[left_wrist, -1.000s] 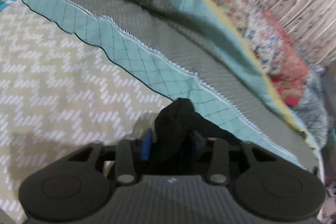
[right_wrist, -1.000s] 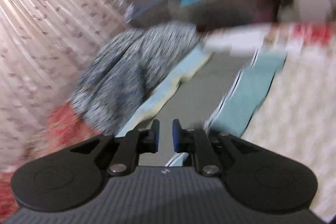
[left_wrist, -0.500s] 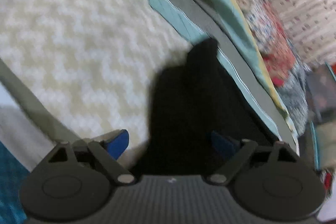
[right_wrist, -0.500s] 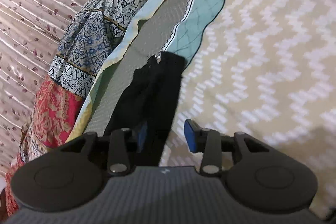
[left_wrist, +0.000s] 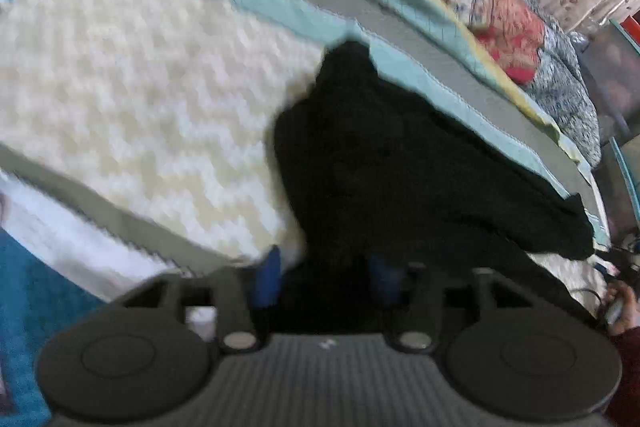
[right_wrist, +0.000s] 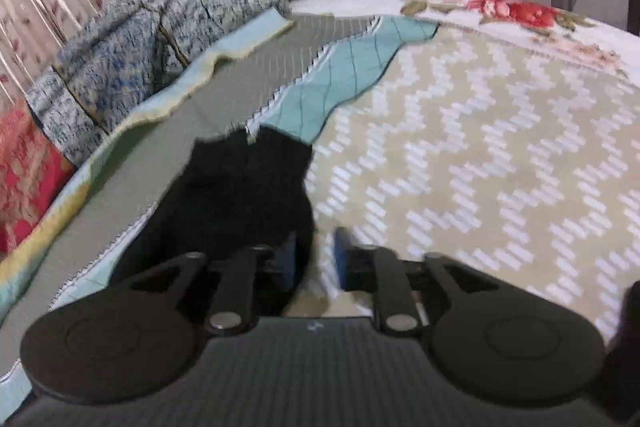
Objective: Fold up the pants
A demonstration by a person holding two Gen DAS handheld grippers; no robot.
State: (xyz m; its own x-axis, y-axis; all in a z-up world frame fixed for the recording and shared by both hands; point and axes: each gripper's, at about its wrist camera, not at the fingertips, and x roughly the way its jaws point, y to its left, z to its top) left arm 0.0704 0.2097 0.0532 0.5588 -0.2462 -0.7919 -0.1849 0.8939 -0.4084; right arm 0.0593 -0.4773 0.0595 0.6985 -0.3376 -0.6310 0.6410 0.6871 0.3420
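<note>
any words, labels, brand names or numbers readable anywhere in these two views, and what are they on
No readable text in either view.
Left gripper: a small pale mark on its ribbed dark grey body, too blurred to read.
Right gripper: a similar small pale mark on its body, too small to read.
Crumpled black pants: no tag or label visible.
Beige zigzag-patterned bed cover: pattern only, no lettering.

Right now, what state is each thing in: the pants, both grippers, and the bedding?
black pants: lying bunched on the bed
left gripper: open, pants between its fingers
right gripper: open, at the pants' edge
teal quilt: rumpled, partly under the pants
zigzag bedspread: spread flat
</note>
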